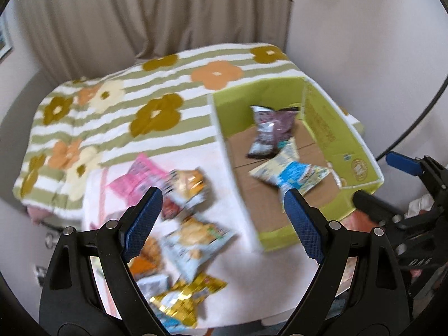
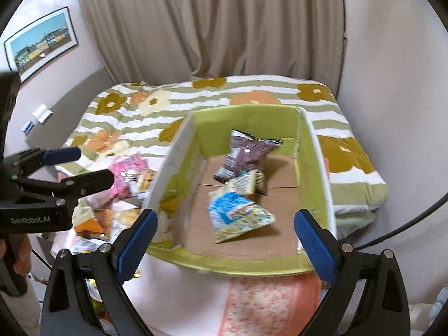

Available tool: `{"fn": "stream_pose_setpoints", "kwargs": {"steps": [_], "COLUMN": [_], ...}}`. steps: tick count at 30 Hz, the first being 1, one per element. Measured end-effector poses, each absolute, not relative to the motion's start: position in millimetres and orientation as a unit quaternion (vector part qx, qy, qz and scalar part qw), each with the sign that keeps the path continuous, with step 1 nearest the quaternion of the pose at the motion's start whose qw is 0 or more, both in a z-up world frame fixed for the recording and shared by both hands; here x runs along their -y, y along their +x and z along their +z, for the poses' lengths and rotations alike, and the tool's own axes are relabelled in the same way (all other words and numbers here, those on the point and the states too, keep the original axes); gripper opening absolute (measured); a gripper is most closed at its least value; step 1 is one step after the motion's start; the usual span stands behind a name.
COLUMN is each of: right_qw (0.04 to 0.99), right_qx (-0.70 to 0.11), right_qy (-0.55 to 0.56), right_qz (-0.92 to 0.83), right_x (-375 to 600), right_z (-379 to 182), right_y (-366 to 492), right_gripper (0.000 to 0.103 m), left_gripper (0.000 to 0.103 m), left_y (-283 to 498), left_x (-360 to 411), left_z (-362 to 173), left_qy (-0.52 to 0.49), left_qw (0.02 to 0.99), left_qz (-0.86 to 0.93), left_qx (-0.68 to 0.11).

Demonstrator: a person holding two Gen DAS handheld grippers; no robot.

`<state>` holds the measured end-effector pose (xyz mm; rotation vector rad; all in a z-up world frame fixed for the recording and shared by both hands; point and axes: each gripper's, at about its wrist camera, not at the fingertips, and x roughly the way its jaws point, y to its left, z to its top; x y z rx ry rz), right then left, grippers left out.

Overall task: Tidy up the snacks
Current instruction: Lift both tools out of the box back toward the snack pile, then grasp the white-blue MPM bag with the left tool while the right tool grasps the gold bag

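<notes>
A green cardboard box (image 1: 336,140) (image 2: 316,168) stands open on the white table. A purple snack bag (image 1: 268,128) (image 2: 246,156), a light blue bag (image 1: 294,176) (image 2: 238,212) and a small cream packet (image 2: 249,180) lie inside it. Left of the box lies a loose pile: a pink bag (image 1: 137,179), an orange-yellow bag (image 1: 187,184), a pale blue bag (image 1: 196,240) and a gold bag (image 1: 187,296). My left gripper (image 1: 222,194) (image 2: 95,165) hovers open above the pile, empty. My right gripper (image 2: 226,215) (image 1: 378,179) hangs open over the box's near end, holding nothing.
A striped floral blanket (image 1: 126,106) (image 2: 350,154) covers the bed behind the table. Beige curtains (image 2: 224,28) hang at the back and a framed picture (image 2: 42,42) is on the left wall. A pink patterned cloth (image 2: 266,302) lies before the box. A person's hand (image 2: 19,252) grips the left handle.
</notes>
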<state>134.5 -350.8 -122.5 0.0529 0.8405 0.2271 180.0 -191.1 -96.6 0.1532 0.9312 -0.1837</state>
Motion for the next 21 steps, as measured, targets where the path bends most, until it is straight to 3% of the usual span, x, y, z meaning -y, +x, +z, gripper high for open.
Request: {"fn": "stream_pose_setpoints", "kwargs": {"steps": [11,21], "right_qw": [0.89,0.843], "right_qx": [-0.432,-0.502], "right_qy": [0.061,0.148], "right_qz": [0.134,0.125], "right_x": [261,194], "right_z": [-130,-188], "right_y": [93,67], "right_gripper": [0.097,0.097], "left_gripper": [0.087,0.087], "left_y": [116,77], "left_x": [57,-32], "left_z": [-101,-162], "left_qy": [0.024,-0.022], "left_qw": [0.886,0.851], "left_qz": [-0.042,-0.04], "left_qx": [-0.46,-0.523]}}
